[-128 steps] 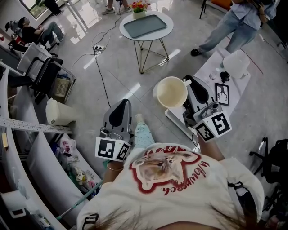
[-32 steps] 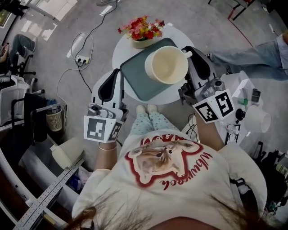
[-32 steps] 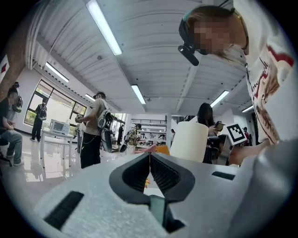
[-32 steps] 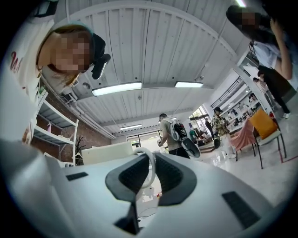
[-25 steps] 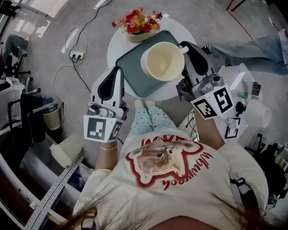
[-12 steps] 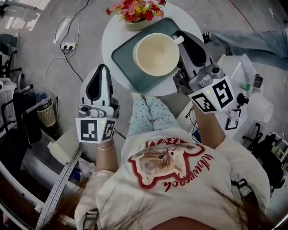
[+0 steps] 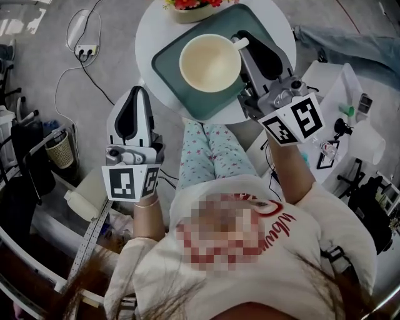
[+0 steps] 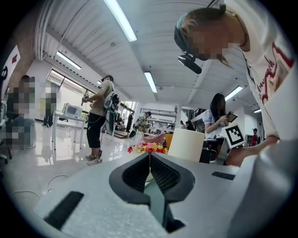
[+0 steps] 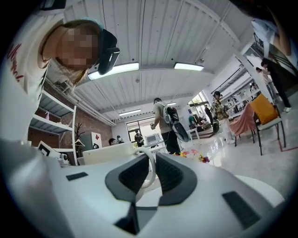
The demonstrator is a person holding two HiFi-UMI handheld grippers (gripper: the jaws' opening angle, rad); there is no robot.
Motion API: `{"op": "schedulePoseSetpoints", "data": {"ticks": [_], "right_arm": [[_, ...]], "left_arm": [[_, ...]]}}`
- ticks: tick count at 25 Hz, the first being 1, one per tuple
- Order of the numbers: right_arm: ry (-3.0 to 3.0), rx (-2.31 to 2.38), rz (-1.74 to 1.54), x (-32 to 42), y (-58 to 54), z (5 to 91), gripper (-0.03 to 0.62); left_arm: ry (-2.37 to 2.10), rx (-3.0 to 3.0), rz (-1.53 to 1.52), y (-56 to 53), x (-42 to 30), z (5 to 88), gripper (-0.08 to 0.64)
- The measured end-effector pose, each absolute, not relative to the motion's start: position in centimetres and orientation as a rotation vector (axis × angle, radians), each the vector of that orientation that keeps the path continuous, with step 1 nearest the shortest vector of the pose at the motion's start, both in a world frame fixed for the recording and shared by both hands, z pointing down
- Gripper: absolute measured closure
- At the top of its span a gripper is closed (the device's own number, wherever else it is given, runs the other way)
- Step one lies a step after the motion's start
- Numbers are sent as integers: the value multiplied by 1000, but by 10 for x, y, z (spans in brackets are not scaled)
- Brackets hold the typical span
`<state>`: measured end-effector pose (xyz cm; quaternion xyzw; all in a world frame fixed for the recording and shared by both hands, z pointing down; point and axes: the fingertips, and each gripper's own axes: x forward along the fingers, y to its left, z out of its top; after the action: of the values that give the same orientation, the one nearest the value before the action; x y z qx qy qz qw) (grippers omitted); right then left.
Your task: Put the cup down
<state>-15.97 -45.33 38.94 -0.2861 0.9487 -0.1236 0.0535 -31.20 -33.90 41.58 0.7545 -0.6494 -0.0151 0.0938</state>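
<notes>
A cream cup (image 7: 209, 62) hangs mouth-up over the grey-green tray (image 7: 164, 70) on the round white table (image 7: 145, 34). My right gripper (image 7: 245, 42) is shut on the cup's handle; the handle (image 9: 150, 168) runs between its pads, with the cup body (image 9: 113, 153) to the left. I cannot tell whether the cup's base touches the tray. My left gripper (image 7: 139, 91) is shut and empty, off the table's near-left edge. In the left gripper view its jaws (image 8: 149, 158) meet, and beyond them stands the cup (image 8: 185, 145).
A flower pot (image 7: 192, 6) sits at the tray's far edge. A power strip with cables (image 7: 86, 49) lies on the floor to the left, with a basket (image 7: 59, 153) nearer. A white side table with small items (image 7: 340, 119) stands to the right, and a person's legs (image 7: 350, 44) beyond it.
The person has come up to the round table. Over the last second the right gripper and cup have moved further in over the tray. The left gripper stays shut beside the table.
</notes>
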Motion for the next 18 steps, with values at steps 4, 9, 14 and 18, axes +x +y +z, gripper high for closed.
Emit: {"op": "schedulePoseSetpoints", "data": {"ticks": [4, 9, 14, 18], "right_arm": [[2878, -876, -387, -173, -452, 403, 555], [2898, -880, -392, -202, -449, 424, 555], [2905, -885, -382, -195, -452, 444, 555], [2925, -894, -364, -204, -456, 456, 555]], "left_arm": [[-1928, 2228, -20, -330, -327, 422, 542], [-1946, 2176, -9, -315, -359, 434, 541], [-1949, 2159, 6, -309, -352, 442, 542], [-1956, 2142, 9, -306, -362, 447, 542]]}}
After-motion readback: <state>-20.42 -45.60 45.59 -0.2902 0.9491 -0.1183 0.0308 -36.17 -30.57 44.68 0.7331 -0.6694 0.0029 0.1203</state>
